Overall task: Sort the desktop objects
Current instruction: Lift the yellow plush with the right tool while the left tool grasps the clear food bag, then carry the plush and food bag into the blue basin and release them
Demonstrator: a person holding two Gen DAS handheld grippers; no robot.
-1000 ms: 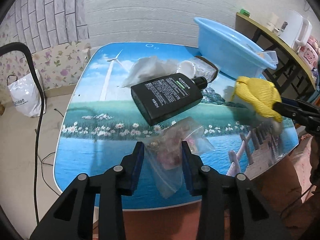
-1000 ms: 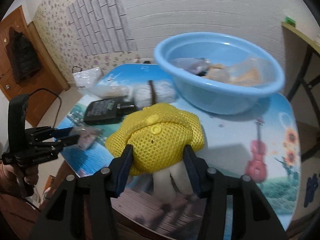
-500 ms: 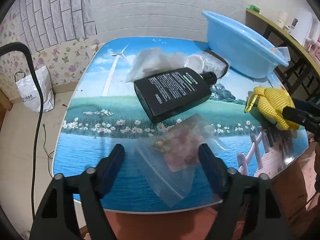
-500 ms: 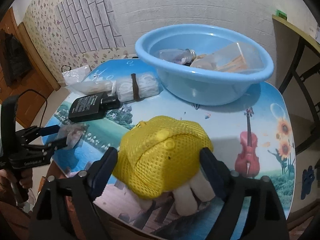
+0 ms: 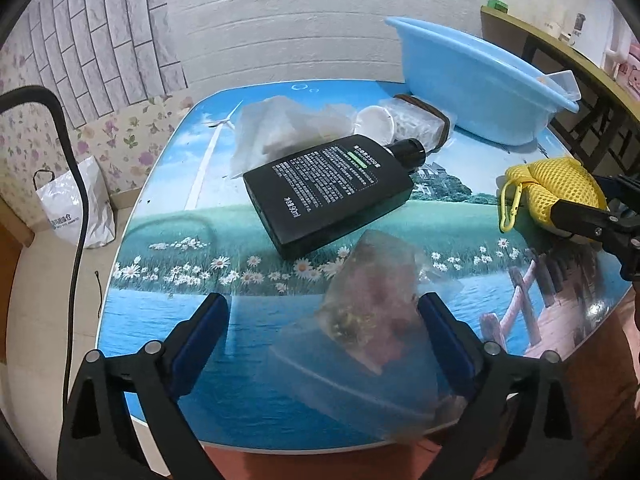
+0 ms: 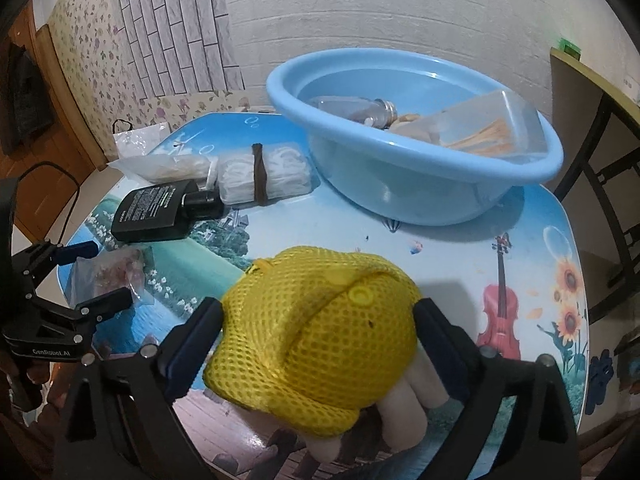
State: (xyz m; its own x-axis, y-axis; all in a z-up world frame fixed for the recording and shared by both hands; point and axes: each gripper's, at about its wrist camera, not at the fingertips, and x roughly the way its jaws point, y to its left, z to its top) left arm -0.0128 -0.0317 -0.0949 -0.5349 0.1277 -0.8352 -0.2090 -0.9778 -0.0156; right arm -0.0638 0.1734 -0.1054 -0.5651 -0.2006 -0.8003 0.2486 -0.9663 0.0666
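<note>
1. Low in the left wrist view, your left gripper stands with its jaws spread wide, holding nothing. The clear bag of pinkish bits lies on the table between the fingers, nearer the one at lower right. Above it, mid-frame, the black bottle lies flat; the blue basin sits at upper right.
   - Risk: the bag is limp and slick. I judge a close from this stance could catch only a loose fold, or push the bag toward the near table edge.
   - Pose: you look down and forward, fingers level just above the tabletop.

2. Bottom centre of the right wrist view, your right gripper is also spread, fingers either side of the yellow mesh pouch. I cannot tell whether the pads touch it, but they are not squeezing. The basin, already holding a bottle and a clear box, fills the upper right; the banded white bundle lies at middle left.
   - Risk: the pouch sits near the front edge; a nudge might tip it off.
   - Pose: low, aimed toward the basin.
</note>
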